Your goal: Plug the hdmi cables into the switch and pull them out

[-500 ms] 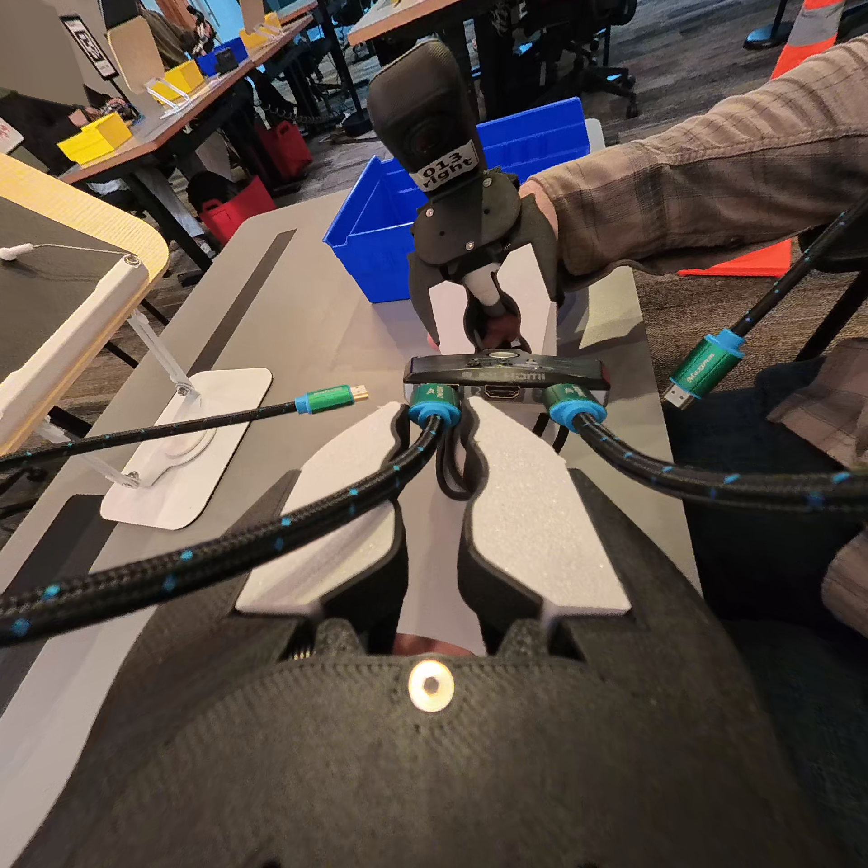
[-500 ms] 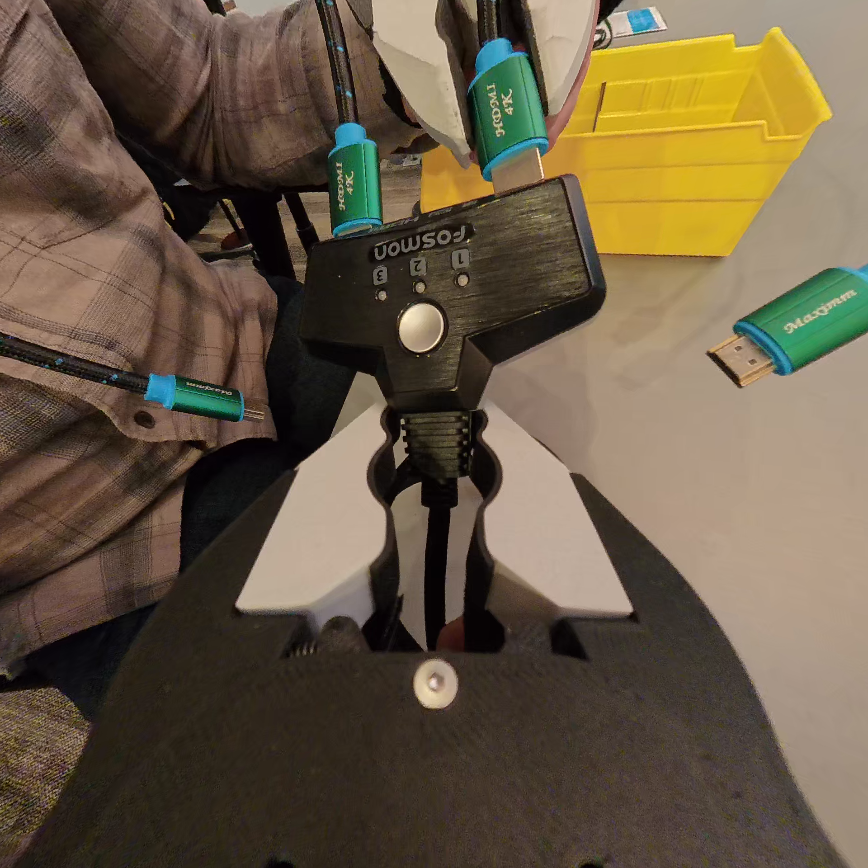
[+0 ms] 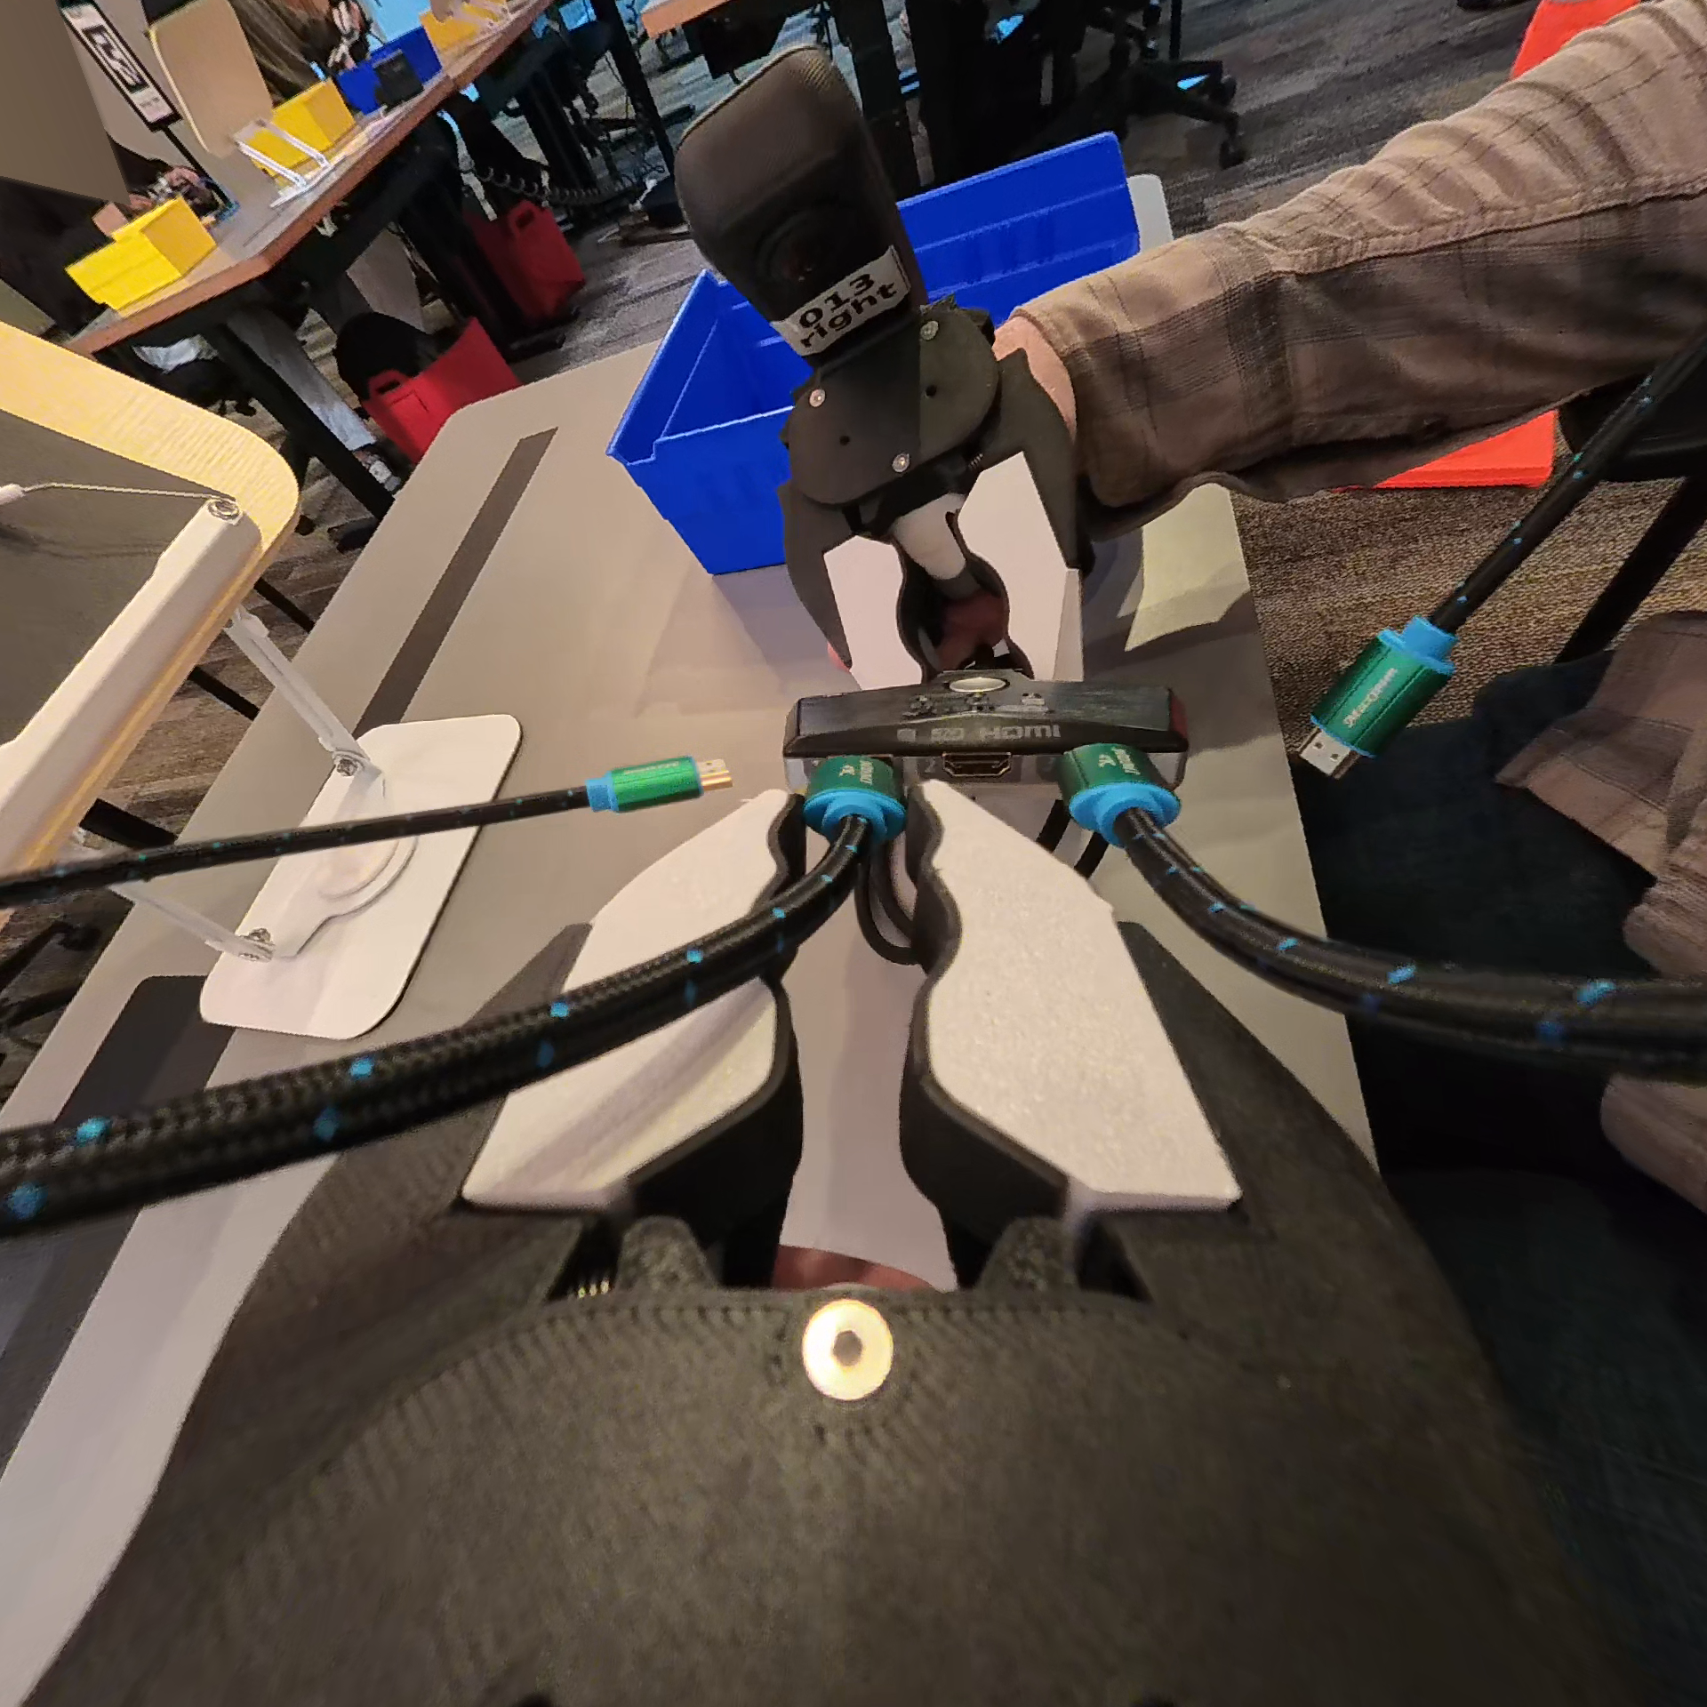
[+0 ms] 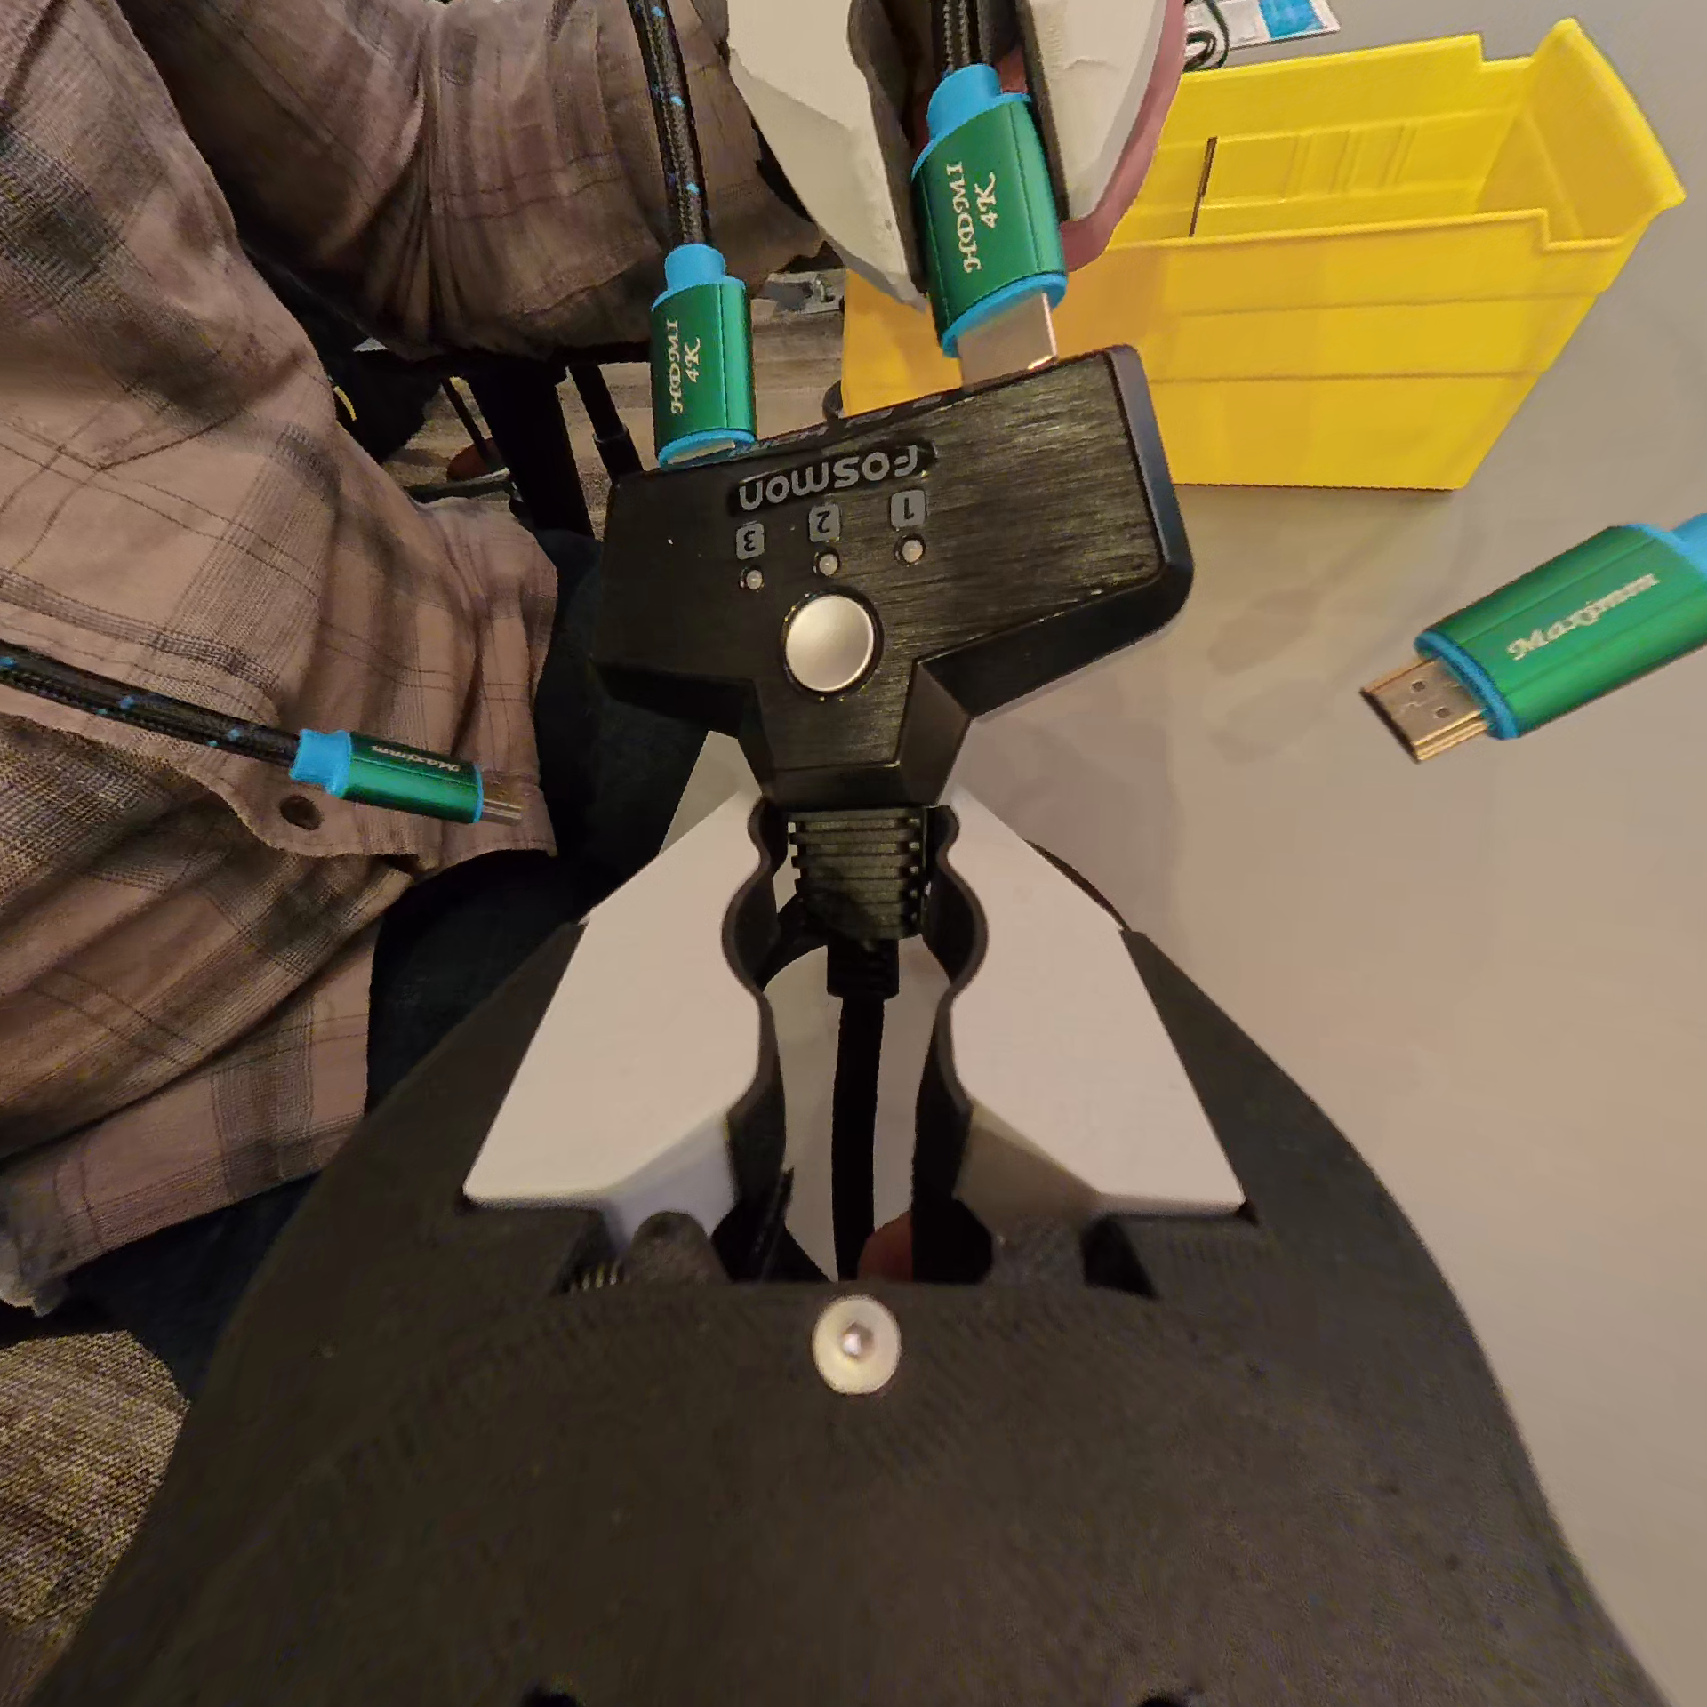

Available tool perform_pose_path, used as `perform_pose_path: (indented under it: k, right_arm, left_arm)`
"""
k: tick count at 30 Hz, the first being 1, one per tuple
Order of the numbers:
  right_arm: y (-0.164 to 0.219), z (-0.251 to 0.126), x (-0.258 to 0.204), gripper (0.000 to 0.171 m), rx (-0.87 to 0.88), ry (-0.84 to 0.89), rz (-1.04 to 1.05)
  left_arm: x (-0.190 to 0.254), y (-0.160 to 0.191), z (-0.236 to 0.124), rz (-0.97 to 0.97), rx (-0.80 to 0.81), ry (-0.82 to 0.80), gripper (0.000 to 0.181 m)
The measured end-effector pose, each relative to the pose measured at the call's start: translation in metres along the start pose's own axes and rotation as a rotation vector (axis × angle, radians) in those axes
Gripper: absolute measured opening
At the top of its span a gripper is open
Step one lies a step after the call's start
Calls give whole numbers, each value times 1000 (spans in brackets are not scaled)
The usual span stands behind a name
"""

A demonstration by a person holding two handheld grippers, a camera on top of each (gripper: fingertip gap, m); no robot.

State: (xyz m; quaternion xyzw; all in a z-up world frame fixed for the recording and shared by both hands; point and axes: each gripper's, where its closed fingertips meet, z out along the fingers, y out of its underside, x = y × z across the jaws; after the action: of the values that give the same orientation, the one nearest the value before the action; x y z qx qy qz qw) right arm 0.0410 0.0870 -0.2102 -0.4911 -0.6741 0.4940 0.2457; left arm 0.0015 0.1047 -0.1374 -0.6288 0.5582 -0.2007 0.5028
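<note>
A black HDMI switch (image 4: 970, 554) is held in the air between my two grippers. My right gripper (image 4: 854, 836) is shut on the ribbed collar of the switch's own cable; it also shows in the left wrist view (image 3: 961, 637). My left gripper (image 3: 854, 805) is shut on a green HDMI plug (image 3: 848, 785) that sits in an end port; a strip of its metal tip (image 4: 1002, 337) shows. A second green plug (image 3: 1113, 780) sits in the other end port. The middle port (image 3: 974, 765) is empty. Two loose plugs (image 3: 660, 783) (image 3: 1376, 702) hang free at either side.
A blue bin (image 3: 702, 480) stands on the grey table (image 3: 573, 600) behind the right gripper. A yellow bin (image 4: 1339, 277) stands behind the left gripper. A white stand base (image 3: 369, 877) lies at the left. A plaid sleeve (image 3: 1339, 323) and the person's body are at the table's edge. My right fingertips sit around 9 cm from my left ones.
Almost nothing has moved. Both grippers keep their hold, and the switch has shifted only slightly in the views.
</note>
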Motion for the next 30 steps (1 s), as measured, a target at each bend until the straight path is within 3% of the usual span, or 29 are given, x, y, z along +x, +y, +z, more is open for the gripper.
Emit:
perform_pose_path:
  k: [30]
  right_arm:
    - [7, 3, -8, 24, -77, -42, -5]
  left_arm:
    - [9, 0, 1, 9, -23, 54, 20]
